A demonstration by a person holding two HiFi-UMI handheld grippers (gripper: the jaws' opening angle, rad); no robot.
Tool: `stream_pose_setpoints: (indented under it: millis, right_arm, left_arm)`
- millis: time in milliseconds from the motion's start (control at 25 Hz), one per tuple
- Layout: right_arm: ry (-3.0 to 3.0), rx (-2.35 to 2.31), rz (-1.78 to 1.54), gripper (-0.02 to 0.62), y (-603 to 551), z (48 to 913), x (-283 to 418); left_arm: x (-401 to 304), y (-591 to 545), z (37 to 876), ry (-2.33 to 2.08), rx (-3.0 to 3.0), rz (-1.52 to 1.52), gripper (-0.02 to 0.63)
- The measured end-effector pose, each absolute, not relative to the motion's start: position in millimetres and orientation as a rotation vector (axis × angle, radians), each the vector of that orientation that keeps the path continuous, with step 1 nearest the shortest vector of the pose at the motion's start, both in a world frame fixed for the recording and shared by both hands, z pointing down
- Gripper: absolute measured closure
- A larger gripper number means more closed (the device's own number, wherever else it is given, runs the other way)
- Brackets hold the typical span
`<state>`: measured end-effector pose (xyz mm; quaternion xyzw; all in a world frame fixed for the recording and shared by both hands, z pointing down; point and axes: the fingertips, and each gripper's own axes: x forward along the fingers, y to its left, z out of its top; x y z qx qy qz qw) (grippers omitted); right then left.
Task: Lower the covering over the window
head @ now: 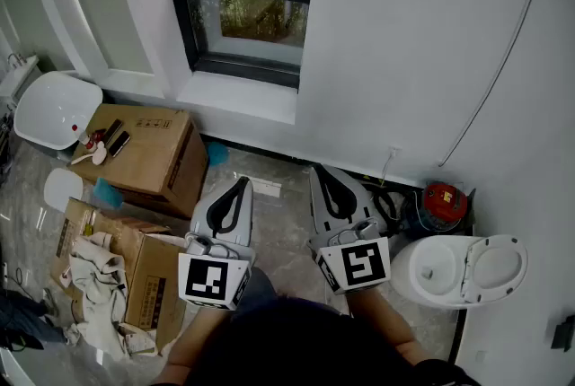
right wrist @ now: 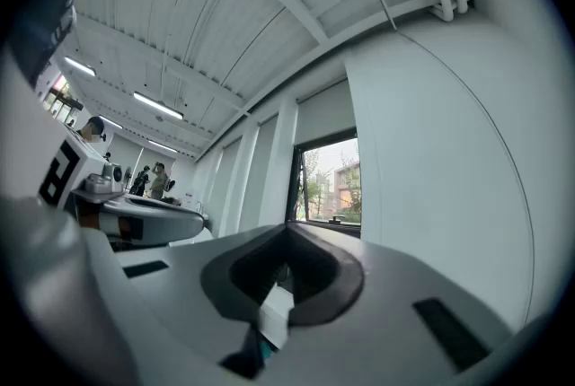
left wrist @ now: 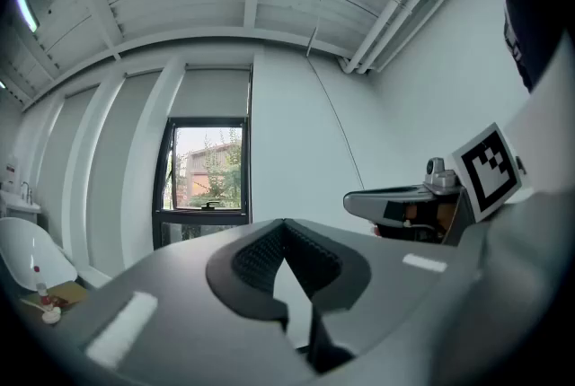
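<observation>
- While the covering (left wrist: 214, 92) sits drawn up as a grey panel above the glass, the window (left wrist: 207, 173) below it is uncovered, with trees and a building showing outside.
- From the head view, the window (head: 247, 7) is set in the white wall straight ahead, above a white sill (head: 238, 95).
- A thin cord (head: 503, 61) hangs in a curve down the wall to the right of the window.
- The left gripper (head: 239, 187) is held low in front of the person, pointing toward the wall, well apart from the window; its jaws are clenched together with nothing between them.
- The right gripper (head: 323, 173) is just beside it, aimed the same way, its jaws likewise pressed together and empty.
- On the floor to the left stands a cardboard box (head: 144, 155), with a white basin (head: 54, 106) beyond it.
- To the right are a white toilet (head: 458, 269) and a red round object (head: 442, 203).
</observation>
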<state>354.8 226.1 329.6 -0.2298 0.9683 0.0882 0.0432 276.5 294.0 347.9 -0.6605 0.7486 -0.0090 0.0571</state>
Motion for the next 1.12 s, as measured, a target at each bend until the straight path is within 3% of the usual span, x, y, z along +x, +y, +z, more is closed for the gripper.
stream_pose_setpoints:
  millis: [440, 1120]
  right_arm:
    - [2.98, -0.709, 0.227, 0.583, 167.4, 343.8, 291.0]
    - [2.899, -1.0, 0.209, 0.583, 18.9, 343.4, 60.4]
  left_arm:
    - [216.4, 227.0, 359.4, 2.242, -2.059, 0.026, 0.597]
    - [-15.9, 72.1, 363.0, 2.012, -2.313, 0.011, 0.597]
